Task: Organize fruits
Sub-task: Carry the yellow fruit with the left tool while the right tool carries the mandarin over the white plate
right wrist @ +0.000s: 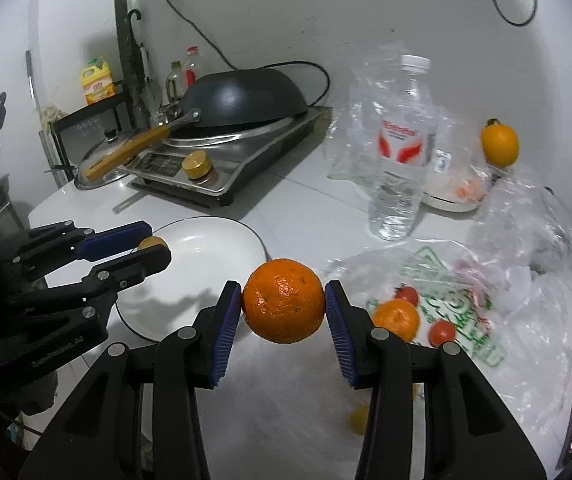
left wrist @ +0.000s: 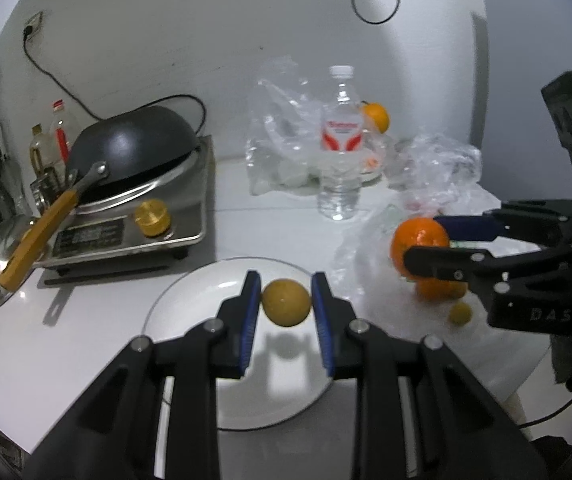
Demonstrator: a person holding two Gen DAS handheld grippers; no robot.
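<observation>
White counter (right wrist: 286, 208) carries everything. Under and ahead of the left tool (left wrist: 286, 300) sits the white plate (left wrist: 190, 308), likely the collecting spot. The right tool (right wrist: 284, 300), part-spread, pinches an orange (right wrist: 284, 300) aloft beside the plate, a loose orange (right wrist: 395, 318) just right of it. Nearly closed, the left tool pinches a small yellow fruit (left wrist: 286, 301) above the plate.
</observation>
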